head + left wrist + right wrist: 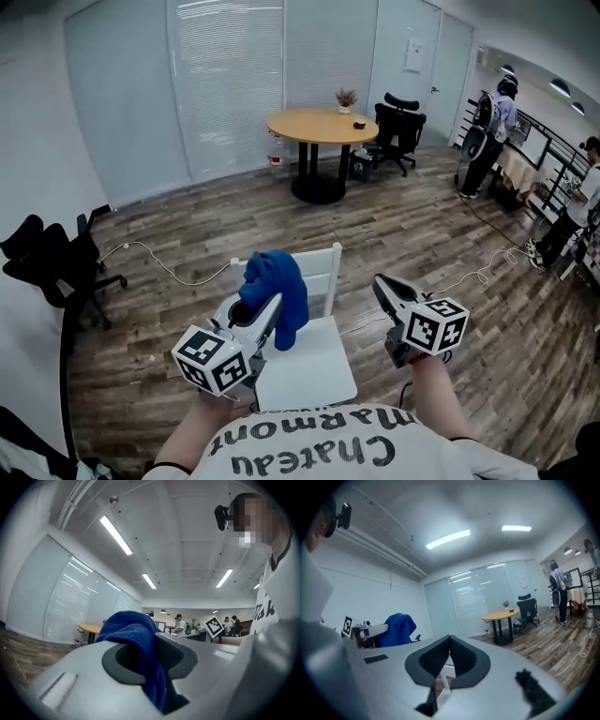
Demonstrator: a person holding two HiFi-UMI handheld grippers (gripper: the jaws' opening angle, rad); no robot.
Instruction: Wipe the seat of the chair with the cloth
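A white chair (pixel 309 361) stands right below me, its slatted back on the far side. My left gripper (pixel 264 305) is held up over the seat's left part, shut on a blue cloth (pixel 277 289) that drapes down from its jaws. In the left gripper view the blue cloth (pixel 136 644) hangs bunched between the jaws. My right gripper (pixel 380 284) hovers beside the chair's right edge, shut with nothing in it. In the right gripper view the blue cloth (pixel 397 629) shows at the left and the chair (pixel 446 674) peeks out behind the closed jaws.
A round wooden table (pixel 322 127) and a black office chair (pixel 397 133) stand at the far end. Another black chair (pixel 52 258) is at the left wall. A white cable (pixel 169 267) runs over the wooden floor. People (pixel 492 127) stand at the far right.
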